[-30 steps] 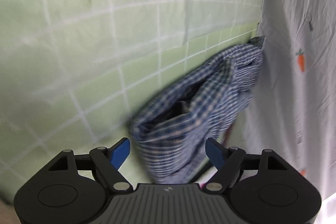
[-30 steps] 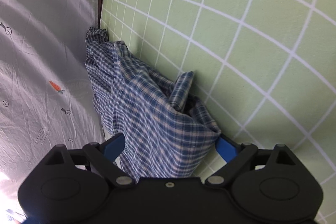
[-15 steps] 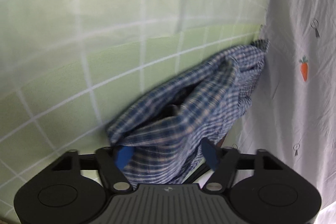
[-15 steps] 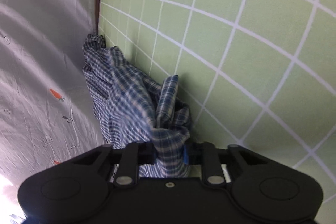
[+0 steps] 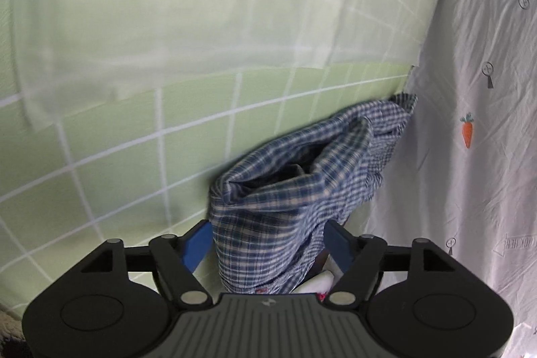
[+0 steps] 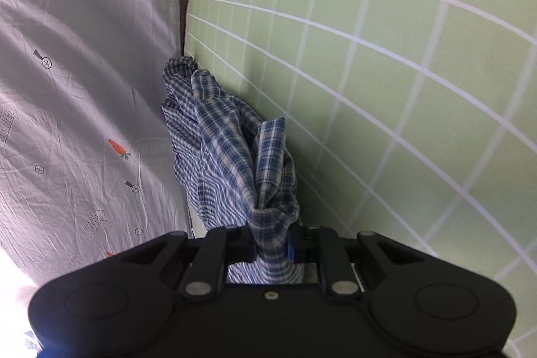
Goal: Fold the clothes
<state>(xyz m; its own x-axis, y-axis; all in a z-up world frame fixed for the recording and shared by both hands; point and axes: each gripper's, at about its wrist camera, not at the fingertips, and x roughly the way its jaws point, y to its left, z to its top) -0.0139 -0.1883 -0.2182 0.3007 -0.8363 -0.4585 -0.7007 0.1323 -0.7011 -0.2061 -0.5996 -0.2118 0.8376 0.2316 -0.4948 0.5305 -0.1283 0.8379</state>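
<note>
One blue-and-white checked shirt (image 5: 295,190), thin woven cotton, crumpled into a loose bunch with an open dark fold on top. Lies at the mat's edge where green grid mat (image 5: 134,140) meets white sheet (image 5: 470,89). Mat smooth, pale green, white square lines, partly glare-washed. Sheet wrinkled, printed with small carrots and arrow marks. Two grippers, black bodies, blue pads. Left gripper (image 5: 268,244) spread wide, pads either side of the cloth, not pinching. Right gripper (image 6: 271,249) closed tight, pinching a twisted bunch of shirt (image 6: 235,163) fabric.
</note>
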